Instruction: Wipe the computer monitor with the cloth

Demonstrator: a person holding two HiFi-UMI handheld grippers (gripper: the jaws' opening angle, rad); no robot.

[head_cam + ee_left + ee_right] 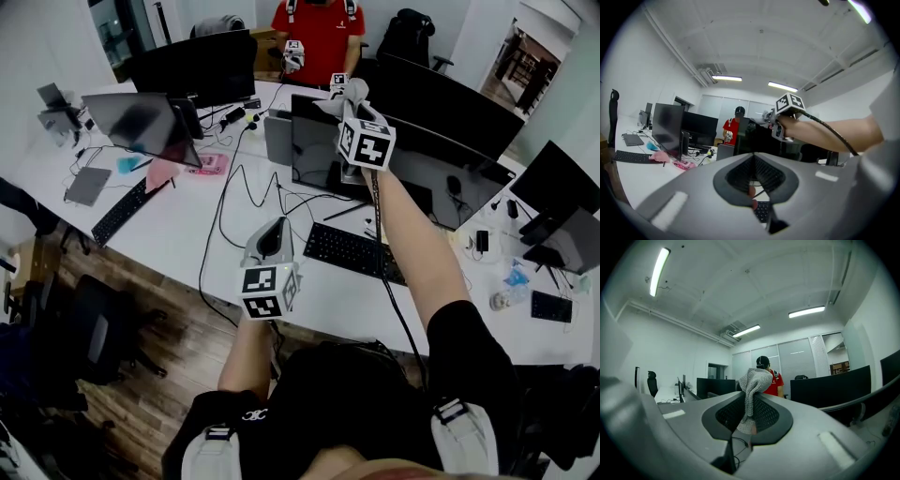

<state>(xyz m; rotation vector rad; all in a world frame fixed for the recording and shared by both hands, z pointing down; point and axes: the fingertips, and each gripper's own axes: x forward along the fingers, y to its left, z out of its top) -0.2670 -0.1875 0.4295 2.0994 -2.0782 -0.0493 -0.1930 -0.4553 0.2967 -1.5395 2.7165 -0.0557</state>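
Observation:
In the head view the dark computer monitor (314, 150) stands on the white desk (178, 234) in front of me. My right gripper (352, 94) is raised at the monitor's top edge, shut on a grey knitted cloth (356, 90). In the right gripper view that cloth (752, 387) hangs pinched between the jaws of the right gripper (751, 401). My left gripper (272, 230) hovers lower, over the desk just left of the keyboard (352, 251). Its jaws meet with nothing between them in the left gripper view (753, 157), which also shows the monitor (750, 138) ahead.
A person in a red shirt (319, 33) stands behind the desk holding grippers. Other monitors (192, 66) and a tilted screen (141, 122) stand at left, with a second keyboard (122, 211) and a pink item (206, 164). Black cables (239, 187) trail across the desk.

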